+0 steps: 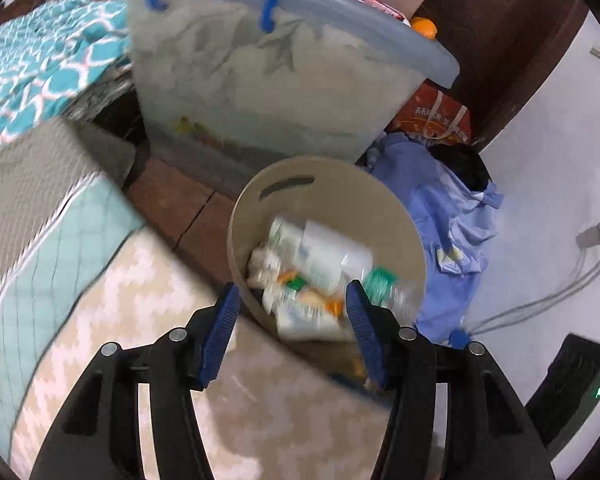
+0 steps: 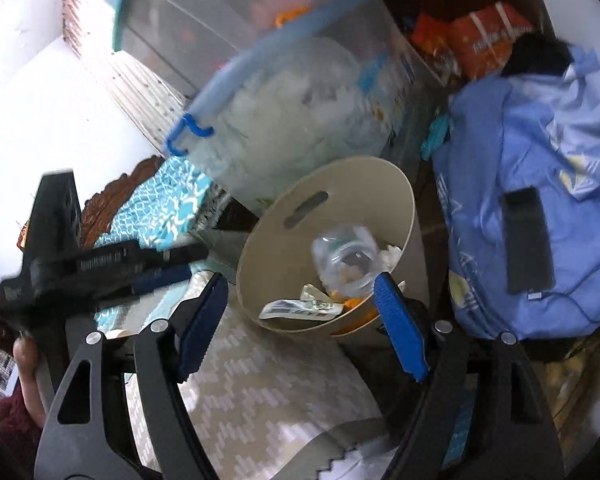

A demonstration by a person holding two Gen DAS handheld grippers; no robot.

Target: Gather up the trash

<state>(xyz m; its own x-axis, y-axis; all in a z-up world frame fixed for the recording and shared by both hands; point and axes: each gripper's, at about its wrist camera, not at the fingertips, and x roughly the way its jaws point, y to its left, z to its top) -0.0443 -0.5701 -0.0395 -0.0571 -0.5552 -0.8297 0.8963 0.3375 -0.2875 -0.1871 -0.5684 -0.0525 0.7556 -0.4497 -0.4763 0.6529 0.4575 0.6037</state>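
Orange bag (image 1: 434,114): Chinese print, unreadable.

Both wrist views angled down from above the bed, beige bin (image 1: 400,220) (image 2: 380,184) shared near centre, storage tub (image 1: 260,92) (image 2: 300,92) at twelve o'clock.

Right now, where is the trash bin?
In both wrist views the beige trash bin sits centre, on the floor between the bed and blue cloth.

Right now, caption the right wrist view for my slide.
Open right hand-held gripper above beige trash bin holding clear plastic bottle and wrappers.
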